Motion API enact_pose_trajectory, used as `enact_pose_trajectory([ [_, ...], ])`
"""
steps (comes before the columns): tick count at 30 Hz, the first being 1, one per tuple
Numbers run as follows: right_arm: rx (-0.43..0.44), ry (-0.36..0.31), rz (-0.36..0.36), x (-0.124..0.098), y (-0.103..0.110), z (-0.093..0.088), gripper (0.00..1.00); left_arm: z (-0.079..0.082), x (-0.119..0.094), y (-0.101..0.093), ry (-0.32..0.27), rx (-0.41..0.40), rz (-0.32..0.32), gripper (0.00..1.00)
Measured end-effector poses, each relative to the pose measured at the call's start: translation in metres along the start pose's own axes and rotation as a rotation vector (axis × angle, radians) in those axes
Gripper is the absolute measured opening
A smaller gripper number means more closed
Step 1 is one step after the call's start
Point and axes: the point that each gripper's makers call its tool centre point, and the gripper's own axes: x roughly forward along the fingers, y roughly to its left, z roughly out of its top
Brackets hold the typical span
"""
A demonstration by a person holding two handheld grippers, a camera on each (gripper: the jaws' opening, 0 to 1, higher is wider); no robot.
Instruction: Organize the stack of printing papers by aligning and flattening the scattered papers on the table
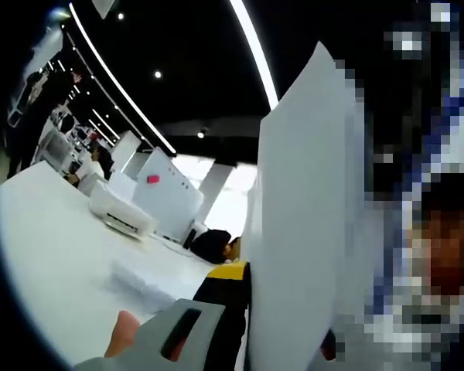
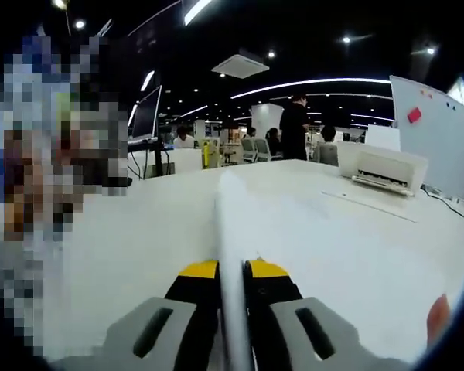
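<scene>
In the left gripper view we note the white table (image 1: pixel 54 255) running from 9 o'clock toward centre, a loose stack of papers (image 1: pixel 143 282) lying flat on it at about 7 o'clock, and a white printer (image 1: pixel 122 212) beyond, toward 10 o'clock. A whiteboard (image 1: pixel 168 193) with a pink note stands just behind the printer. The left hand-held gripper (image 1: pixel 240 325) rises at 6 o'clock; one grey jaw with a yellow and black tip is visible, and a fingertip (image 1: pixel 124 332) shows beside it. A large white sheet (image 1: pixel 305 232) stands upright from the jaws, reaching to 12 o'clock. The second jaw is hidden behind the sheet, so we cannot tell from this view alone whether the grip is closed.

The right gripper view supplies what the first lacks. The right hand-held gripper (image 2: pixel 232 290) shows both jaws at 6 o'clock, pressed together on the near edge of the paper (image 2: pixel 230 232), seen edge-on as a thin white strip running up to centre. The table (image 2: pixel 131 247) spreads on both sides. The printer (image 2: pixel 387 171) sits at 2 o'clock, the whiteboard (image 2: pixel 433 131) behind it, and people stand at 12 o'clock in the distance.
</scene>
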Motion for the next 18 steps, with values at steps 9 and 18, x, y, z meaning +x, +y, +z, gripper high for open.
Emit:
enact_pose_trajectory([
  [9,-0.004,-0.067,-0.01,-0.017,-0.001,0.032,0.05,0.003,-0.003,0.003,-0.01,-0.003,0.005,0.06],
  [18,0.025,-0.186,-0.003,-0.04,-0.001,0.075,0.04,-0.002,-0.002,0.004,-0.022,-0.022,0.007,0.06],
])
